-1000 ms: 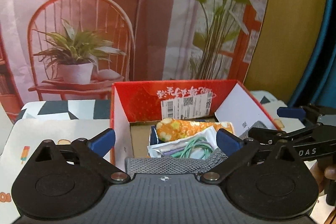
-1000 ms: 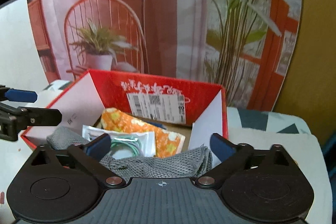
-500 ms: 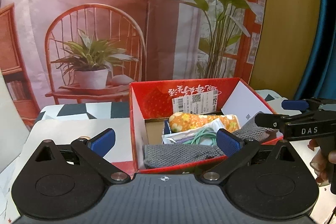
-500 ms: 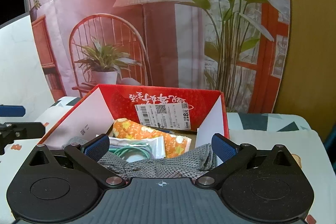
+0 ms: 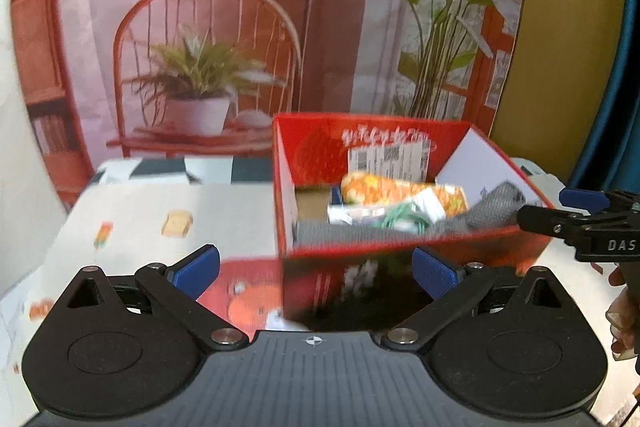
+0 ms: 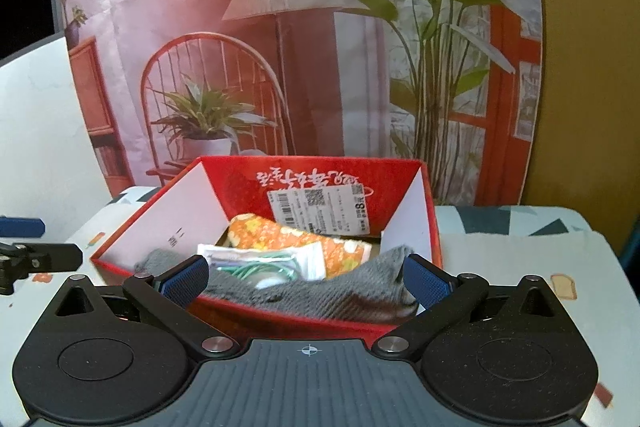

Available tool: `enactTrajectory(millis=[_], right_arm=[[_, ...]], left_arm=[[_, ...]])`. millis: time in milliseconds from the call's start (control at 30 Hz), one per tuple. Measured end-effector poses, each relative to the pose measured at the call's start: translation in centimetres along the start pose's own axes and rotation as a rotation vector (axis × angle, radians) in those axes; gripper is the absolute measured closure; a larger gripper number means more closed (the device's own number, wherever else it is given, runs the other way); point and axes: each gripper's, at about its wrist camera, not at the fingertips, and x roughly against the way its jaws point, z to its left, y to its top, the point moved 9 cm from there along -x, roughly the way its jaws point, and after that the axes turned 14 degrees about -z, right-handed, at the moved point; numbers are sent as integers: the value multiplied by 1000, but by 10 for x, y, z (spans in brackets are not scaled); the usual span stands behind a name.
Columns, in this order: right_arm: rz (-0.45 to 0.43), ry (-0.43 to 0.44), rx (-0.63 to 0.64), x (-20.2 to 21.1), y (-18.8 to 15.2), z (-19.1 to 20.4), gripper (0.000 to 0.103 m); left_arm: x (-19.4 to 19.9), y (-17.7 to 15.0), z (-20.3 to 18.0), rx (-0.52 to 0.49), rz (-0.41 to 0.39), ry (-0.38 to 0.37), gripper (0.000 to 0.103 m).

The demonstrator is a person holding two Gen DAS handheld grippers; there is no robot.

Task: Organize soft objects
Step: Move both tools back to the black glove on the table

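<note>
Box [image 6: 400,183]: red, holding gray cloth [image 6: 320,295], orange floral pouch [image 6: 280,235]
Left gripper [image 5: 316,267]: jaws wide, empty
Right gripper [image 6: 306,277]: jaws wide, empty

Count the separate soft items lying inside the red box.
3: grey knitted cloth draped along the near wall, orange floral roll toward the back, clear packet between them. More may lie hidden underneath.

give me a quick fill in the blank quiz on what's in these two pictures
1. The box holding the soft things is ____ on the outside.
2. The cloth draped across the box's near edge is ____ in colour.
3. The flowered bundle inside the box is mostly ____.
4. Both the left hand-held gripper and the right hand-held gripper have their fingers spread ____, holding nothing.

Missing words: red; grey; orange; open
</note>
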Motion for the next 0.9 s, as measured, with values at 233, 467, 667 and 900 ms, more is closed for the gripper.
enactTrajectory(millis=[233, 467, 667, 900], right_arm=[[-2, 13, -27, 22, -30, 6, 1], [66, 47, -84, 30, -72, 21, 11], [138, 75, -92, 29, -106, 38, 24], [214, 73, -107, 21, -140, 47, 24]], left_arm=[[8, -54, 2, 46, 80, -9, 0], [-2, -85, -4, 106, 117, -80, 30], [-13, -106, -7, 150, 164, -109, 44], [-16, -129, -11, 164, 218, -114, 44]])
